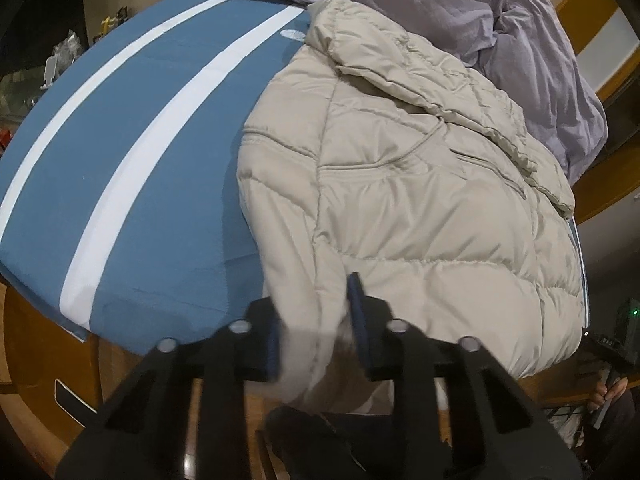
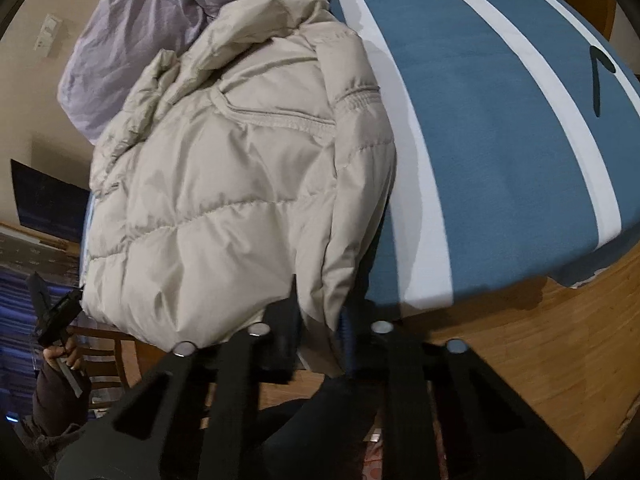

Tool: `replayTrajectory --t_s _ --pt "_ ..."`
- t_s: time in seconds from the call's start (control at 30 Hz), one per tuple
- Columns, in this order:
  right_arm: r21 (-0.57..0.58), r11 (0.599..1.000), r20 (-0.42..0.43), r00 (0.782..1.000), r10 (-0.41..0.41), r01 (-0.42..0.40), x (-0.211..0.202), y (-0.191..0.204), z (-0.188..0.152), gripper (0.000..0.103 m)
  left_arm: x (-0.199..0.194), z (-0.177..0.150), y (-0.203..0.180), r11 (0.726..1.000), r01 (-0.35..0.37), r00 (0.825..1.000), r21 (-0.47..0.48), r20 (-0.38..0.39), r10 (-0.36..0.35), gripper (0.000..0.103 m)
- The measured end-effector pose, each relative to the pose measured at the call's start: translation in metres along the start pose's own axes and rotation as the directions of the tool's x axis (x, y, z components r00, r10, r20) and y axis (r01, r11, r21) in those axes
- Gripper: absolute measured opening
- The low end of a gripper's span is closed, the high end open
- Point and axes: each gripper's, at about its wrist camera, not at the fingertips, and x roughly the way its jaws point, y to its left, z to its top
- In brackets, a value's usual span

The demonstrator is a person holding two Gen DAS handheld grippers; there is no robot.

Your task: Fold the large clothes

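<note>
Both grippers, left [image 1: 316, 320] and right [image 2: 320, 332], pinch the hem of a puffy beige quilted jacket [image 1: 420, 184], spread on a blue-and-white striped bedcover [image 1: 132, 152]; only the right view shows a wall switch [image 2: 47, 36].

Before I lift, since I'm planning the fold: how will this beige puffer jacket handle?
Probably floppy: the beige puffer jacket already droops over the bed's edge. Likely light for its bulk, given the puffy quilting. Its smooth shell may slip, though both tools grip its hem.
</note>
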Motion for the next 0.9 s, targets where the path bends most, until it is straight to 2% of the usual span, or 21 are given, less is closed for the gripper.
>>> replayTrajectory --t_s 0.13,0.5,0.7,0.9 --pt "-0.006 1.0 0.028 1.0 0.009 -0.009 -0.005 0.003 0.001 0.01 -0.007 0.001 -0.004 1.0 -0.002 1.0 0.006 0.022 0.002 0.014" --pt "-0.042 0.998 0.184 0.981 0.056 -0.049 -0.045 0.024 0.027 0.009 -0.046 0.023 -0.02 0.999 0.019 0.992 0.048 0.123 -0.024 0.01" --pt "-0.067 0.997 0.265 0.962 0.065 -0.049 -0.062 0.043 0.062 0.009 -0.072 0.053 -0.035 0.997 0.018 0.978 0.077 0.204 -0.034 0.01" --pt "-0.082 0.995 0.31 0.948 0.071 -0.048 -0.068 0.058 0.106 0.009 -0.084 0.095 -0.046 0.997 0.003 0.963 0.079 0.267 -0.024 0.01"
